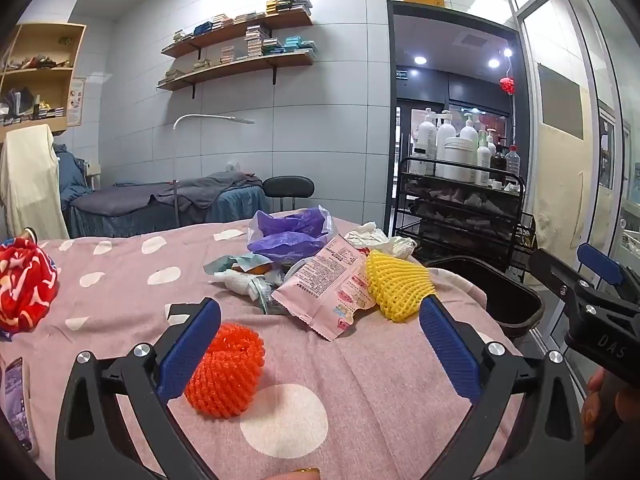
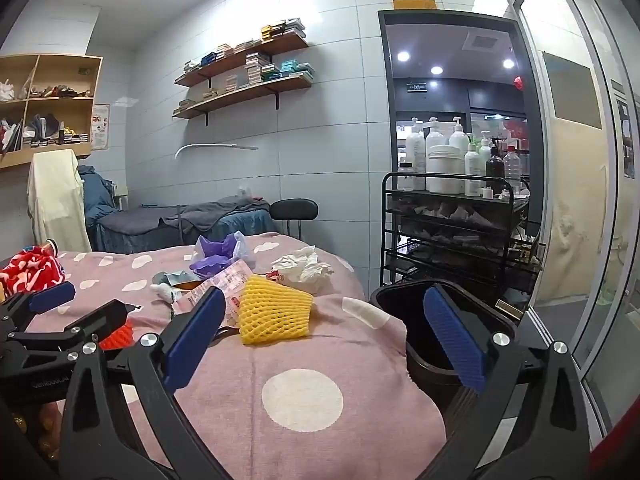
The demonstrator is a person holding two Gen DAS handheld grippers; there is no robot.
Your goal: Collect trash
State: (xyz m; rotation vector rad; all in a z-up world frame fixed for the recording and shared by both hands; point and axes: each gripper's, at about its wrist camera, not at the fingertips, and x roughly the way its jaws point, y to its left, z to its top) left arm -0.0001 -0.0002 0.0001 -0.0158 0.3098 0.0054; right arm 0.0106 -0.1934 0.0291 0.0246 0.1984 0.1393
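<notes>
left gripper (image 1: 320, 344): spread wide, empty; orange foam net (image 1: 226, 372) sits just beside your left pad.
right gripper (image 2: 324, 340): spread wide, empty, beside the black bin (image 2: 448, 320).
step: centre your jaws over the net, then pinch gently.
materials: springy mesh nets, yellow foam net (image 1: 400, 286) too; crinkly pink wrapper (image 1: 328, 296); soft bedspread (image 1: 360, 400).

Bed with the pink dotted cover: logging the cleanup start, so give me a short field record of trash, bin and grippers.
surface: pink white-dotted bed cover
nearest trash: orange foam fruit net, beside left gripper
other trash: yellow foam fruit net, pink printed wrapper, purple plastic bag, crumpled white tissue
bin: dark trash bin, at bed's right edge
left gripper: open, empty
right gripper: open, empty
</notes>
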